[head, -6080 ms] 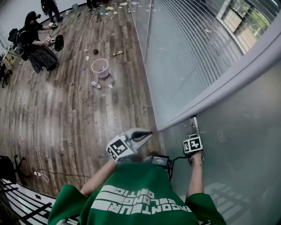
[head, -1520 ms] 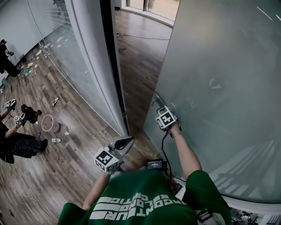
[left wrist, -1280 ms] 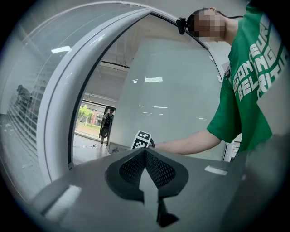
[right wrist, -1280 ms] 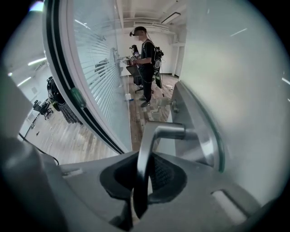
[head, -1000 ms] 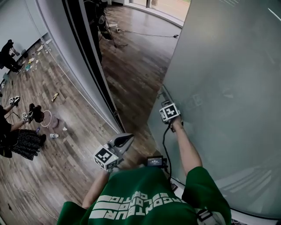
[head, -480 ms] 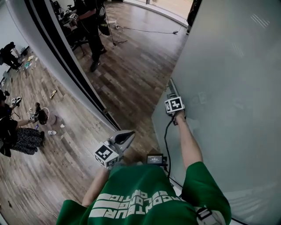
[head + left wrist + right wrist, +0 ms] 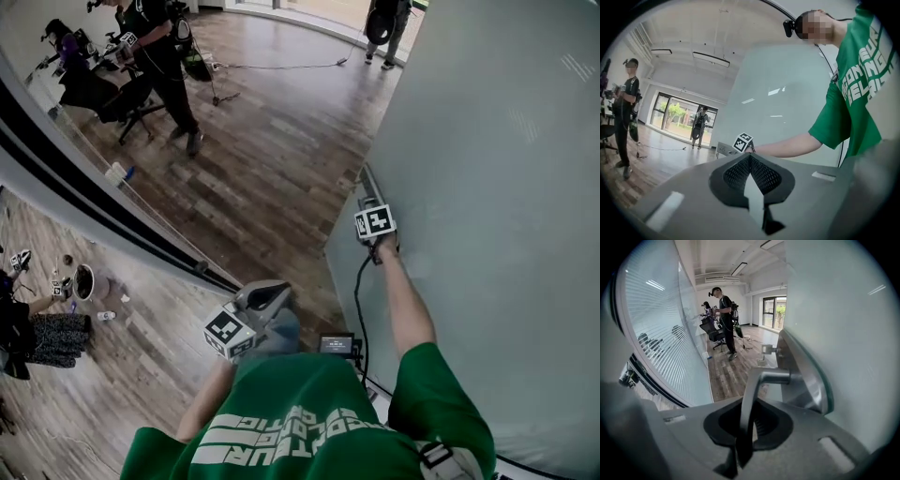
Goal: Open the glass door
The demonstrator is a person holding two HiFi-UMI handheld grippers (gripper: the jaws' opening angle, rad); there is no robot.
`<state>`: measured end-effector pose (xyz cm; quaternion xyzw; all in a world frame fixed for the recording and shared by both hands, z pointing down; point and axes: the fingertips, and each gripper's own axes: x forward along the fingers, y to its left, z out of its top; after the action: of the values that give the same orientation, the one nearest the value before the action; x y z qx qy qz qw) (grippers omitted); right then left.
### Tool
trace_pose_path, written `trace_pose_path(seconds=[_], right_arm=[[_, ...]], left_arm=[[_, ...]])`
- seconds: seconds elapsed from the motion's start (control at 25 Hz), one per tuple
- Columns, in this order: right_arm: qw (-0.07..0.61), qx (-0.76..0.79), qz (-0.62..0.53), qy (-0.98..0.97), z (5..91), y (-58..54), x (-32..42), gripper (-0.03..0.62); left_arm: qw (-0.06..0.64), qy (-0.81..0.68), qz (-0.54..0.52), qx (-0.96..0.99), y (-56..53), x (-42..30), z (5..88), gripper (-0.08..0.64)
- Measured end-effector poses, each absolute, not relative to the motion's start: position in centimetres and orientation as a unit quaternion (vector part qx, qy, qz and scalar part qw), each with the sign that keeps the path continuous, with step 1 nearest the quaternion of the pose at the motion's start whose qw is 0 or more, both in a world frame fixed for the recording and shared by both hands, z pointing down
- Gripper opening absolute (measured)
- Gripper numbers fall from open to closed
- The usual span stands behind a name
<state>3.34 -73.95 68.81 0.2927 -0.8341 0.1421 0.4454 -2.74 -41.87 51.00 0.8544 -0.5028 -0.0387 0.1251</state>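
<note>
The frosted glass door (image 7: 497,187) stands swung open at the right of the head view. Its metal lever handle (image 7: 754,385) on a steel lock plate (image 7: 802,376) runs down between the jaws of my right gripper (image 7: 746,425), which is shut on it. In the head view that right gripper (image 7: 370,206) sits at the door's edge, arm stretched out. My left gripper (image 7: 274,294) hangs low in front of my body, away from the door. Its pads meet in the left gripper view (image 7: 750,158), shut with nothing held.
The dark door frame and striped glass partition (image 7: 84,202) run diagonally at the left. Beyond the doorway lie wood floor, a standing person by an office chair (image 7: 155,47), another person (image 7: 384,19) and a floor cable (image 7: 281,66). Someone sits behind the partition (image 7: 28,328).
The door has swung further open with my right gripper on the handle. The frame has slid left in the view and the room beyond with its people has come into sight.
</note>
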Motion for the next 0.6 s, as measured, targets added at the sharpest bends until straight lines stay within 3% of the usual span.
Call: trace_pose_path(seconds=[0.6], right_arm=[[0.429, 0.355, 0.172, -0.813, 74.1, -82.2, 13.4, 0.015]], left_arm=[[0.13, -0.411, -0.033, 0.902, -56.5, 0.1, 54.9, 0.017]])
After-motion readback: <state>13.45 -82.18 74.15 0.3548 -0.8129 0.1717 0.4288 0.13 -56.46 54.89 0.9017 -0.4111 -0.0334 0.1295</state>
